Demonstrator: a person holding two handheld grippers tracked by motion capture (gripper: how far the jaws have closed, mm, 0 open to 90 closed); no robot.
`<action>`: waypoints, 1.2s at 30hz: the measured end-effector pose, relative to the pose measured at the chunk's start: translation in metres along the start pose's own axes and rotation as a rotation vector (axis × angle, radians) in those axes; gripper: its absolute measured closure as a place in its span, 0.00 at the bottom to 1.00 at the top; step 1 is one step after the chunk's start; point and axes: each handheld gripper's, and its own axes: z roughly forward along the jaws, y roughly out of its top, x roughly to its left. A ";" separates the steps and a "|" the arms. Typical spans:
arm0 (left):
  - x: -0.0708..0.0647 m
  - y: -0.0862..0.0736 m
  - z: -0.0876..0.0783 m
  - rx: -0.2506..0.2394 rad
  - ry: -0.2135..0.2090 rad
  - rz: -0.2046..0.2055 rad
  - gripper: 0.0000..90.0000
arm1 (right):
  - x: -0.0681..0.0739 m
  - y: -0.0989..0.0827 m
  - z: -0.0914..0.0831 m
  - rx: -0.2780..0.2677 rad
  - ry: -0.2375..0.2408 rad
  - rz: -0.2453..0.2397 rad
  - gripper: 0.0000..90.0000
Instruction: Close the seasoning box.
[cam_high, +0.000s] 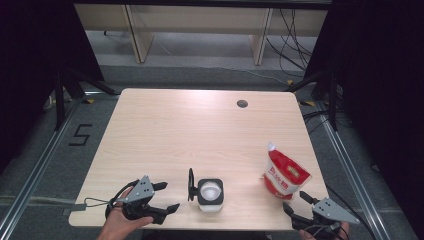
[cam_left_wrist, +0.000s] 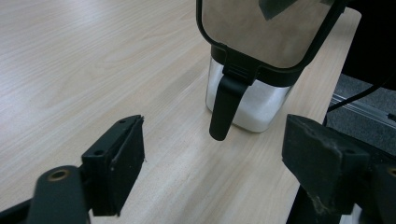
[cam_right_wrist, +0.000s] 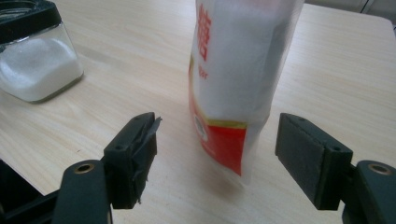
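The jar (cam_high: 210, 195), a square glass container with a black collar and its hinged lid (cam_high: 190, 184) standing open, sits at the near edge of the table (cam_high: 200, 130), centre. It appears roughly half full of white granules, though the glass makes the level hard to judge. The red and white bag (cam_high: 284, 175) stands upright to the jar's right, well apart from it.

The left gripper (cam_high: 166, 196) rests just left of the jar, jaws spread, holding nothing; in the left gripper view the lid's latch tab (cam_left_wrist: 223, 108) hangs between them, farther off. The right gripper (cam_high: 295, 202) sits at the table's near right corner, jaws likewise spread, with the bag (cam_right_wrist: 236, 79) framed squarely between them but untouched.

Assessment: the step in hand is taking hold of the bag. The right gripper should advance level and close on the firm, filled lower body rather than the loose top, with moderate pressure. The left gripper should steady the jar.
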 end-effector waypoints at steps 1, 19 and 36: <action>-0.002 0.000 0.000 -0.004 0.003 -0.039 0.26 | 0.001 0.000 0.001 0.006 0.007 0.002 0.34; -0.006 0.028 -0.001 -0.089 -0.031 0.048 0.95 | 0.008 -0.002 -0.007 0.011 -0.011 -0.004 0.34; -0.019 0.054 0.011 -0.095 -0.050 0.095 0.98 | 0.010 -0.001 -0.008 0.013 -0.011 -0.018 0.34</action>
